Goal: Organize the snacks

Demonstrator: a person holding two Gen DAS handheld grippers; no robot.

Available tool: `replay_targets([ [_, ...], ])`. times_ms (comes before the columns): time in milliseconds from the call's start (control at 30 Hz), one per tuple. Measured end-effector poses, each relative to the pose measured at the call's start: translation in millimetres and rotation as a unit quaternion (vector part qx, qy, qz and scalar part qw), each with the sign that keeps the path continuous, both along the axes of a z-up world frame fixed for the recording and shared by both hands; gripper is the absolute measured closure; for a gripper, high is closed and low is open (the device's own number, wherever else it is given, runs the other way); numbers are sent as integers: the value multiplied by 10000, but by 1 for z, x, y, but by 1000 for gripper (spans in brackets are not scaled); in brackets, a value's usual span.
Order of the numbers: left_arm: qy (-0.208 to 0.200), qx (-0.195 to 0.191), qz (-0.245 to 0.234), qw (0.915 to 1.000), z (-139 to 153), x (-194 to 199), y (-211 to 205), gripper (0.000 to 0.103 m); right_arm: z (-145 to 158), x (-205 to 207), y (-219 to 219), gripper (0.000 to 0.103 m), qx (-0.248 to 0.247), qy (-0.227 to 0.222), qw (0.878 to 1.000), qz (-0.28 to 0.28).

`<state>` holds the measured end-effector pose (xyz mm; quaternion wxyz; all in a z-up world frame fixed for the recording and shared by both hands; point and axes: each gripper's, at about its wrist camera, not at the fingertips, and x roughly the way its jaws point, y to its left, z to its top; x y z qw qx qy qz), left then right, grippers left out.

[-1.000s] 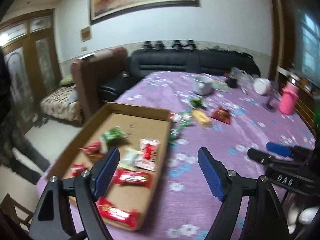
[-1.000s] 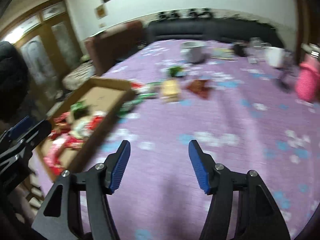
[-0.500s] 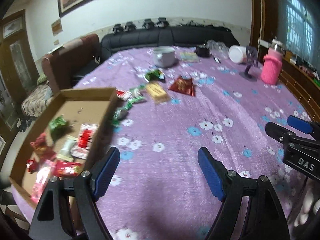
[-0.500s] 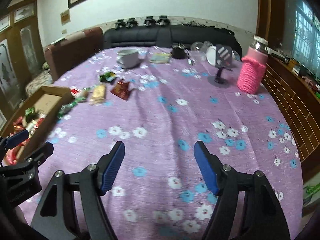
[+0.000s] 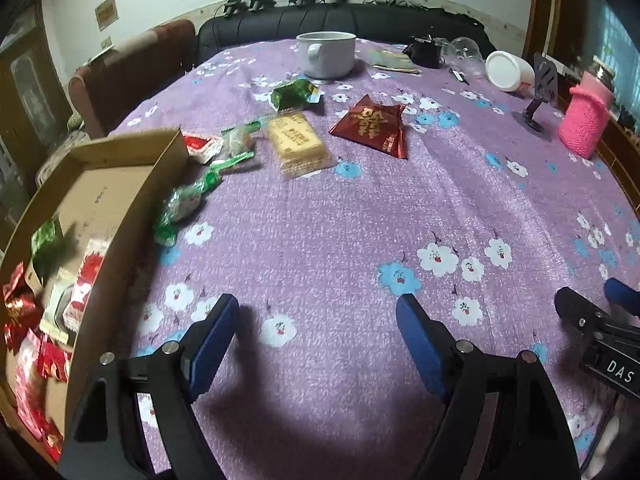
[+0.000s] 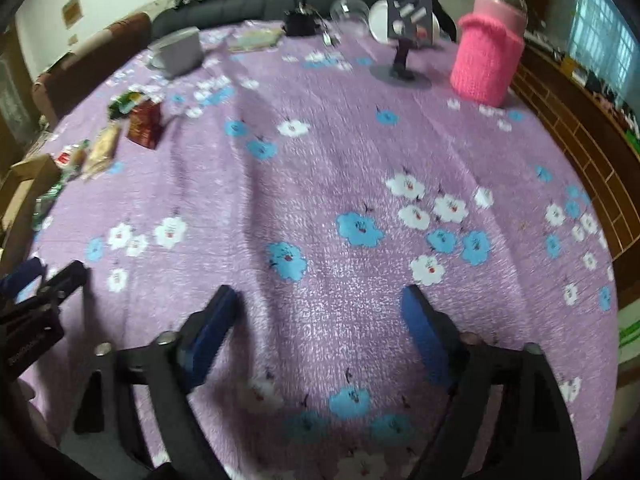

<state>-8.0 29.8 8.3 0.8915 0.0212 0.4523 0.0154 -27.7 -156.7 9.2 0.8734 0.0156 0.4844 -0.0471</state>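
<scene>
A cardboard box [image 5: 120,152] at the table's left edge holds several red and green snack packets. Loose snacks lie on the purple cloth beside it: a yellow biscuit pack [image 5: 298,144], a dark red packet [image 5: 370,124], a green packet [image 5: 294,94], green-wrapped candies [image 5: 184,204] and a red-white packet [image 5: 198,146]. My left gripper [image 5: 318,328] is open and empty over the near cloth. My right gripper [image 6: 320,320] is open and empty further right; the snacks [image 6: 142,124] show far left in its view.
A grey mug [image 5: 328,54], a white lidded tub [image 5: 506,70], a small stand [image 5: 538,96] and a pink-sleeved bottle [image 5: 586,120] stand at the back and right. A brown chair [image 5: 132,68] and black sofa [image 5: 340,20] lie beyond the table [image 5: 400,220].
Both grippers have swung right and forward, away from the box, toward the table's middle. Both stay open and empty.
</scene>
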Motion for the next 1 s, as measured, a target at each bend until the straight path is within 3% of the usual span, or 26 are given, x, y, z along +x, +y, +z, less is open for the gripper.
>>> replay_targets([
  [133,24,-112,6,9999,-1,1,3,19,-3,-5,0,0,3,-276,9996,30],
  [1000,70,-239,-33,9997,-4,5,5,13,-2,-3,0,0,8,-274,9996,33],
])
